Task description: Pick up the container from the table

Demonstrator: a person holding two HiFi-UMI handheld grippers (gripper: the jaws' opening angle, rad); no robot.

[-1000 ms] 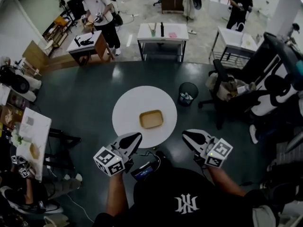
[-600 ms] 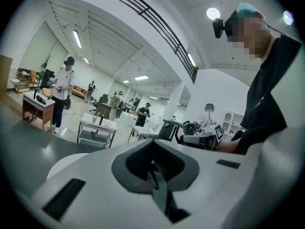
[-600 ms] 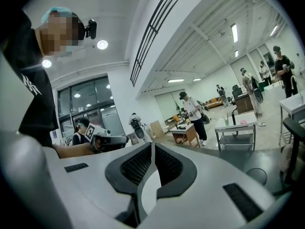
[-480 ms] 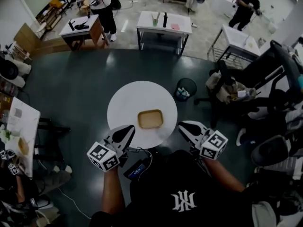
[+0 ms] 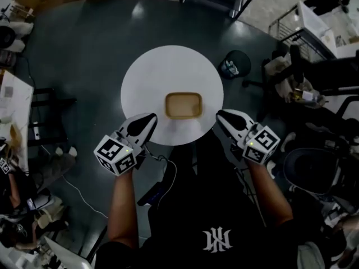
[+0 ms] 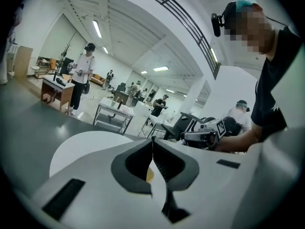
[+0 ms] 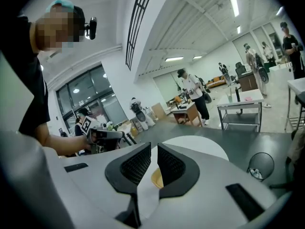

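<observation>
A shallow tan container (image 5: 183, 105) lies on the round white table (image 5: 151, 72), a little toward its near side. My left gripper (image 5: 150, 118) hangs over the table's near left edge, shut and holding nothing, a short way left of the container. My right gripper (image 5: 220, 115) is at the near right edge, also shut and holding nothing, just right of the container. In the left gripper view the jaws of the left gripper (image 6: 152, 140) meet, and a sliver of the container (image 6: 149, 174) shows behind them. In the right gripper view the right gripper (image 7: 154, 147) points at the container (image 7: 156, 178).
A dark waste bin (image 5: 234, 64) stands on the floor right of the table. Office chairs (image 5: 312, 172) crowd the right side. A cluttered white table (image 5: 12, 102) is at the left. A cable and a dark device (image 5: 151, 192) lie on the floor by the person's legs. Other people work at far tables.
Both grippers have come down and forward, from short of the table to its near edge on either side of the container. The table now fills more of the head view.
</observation>
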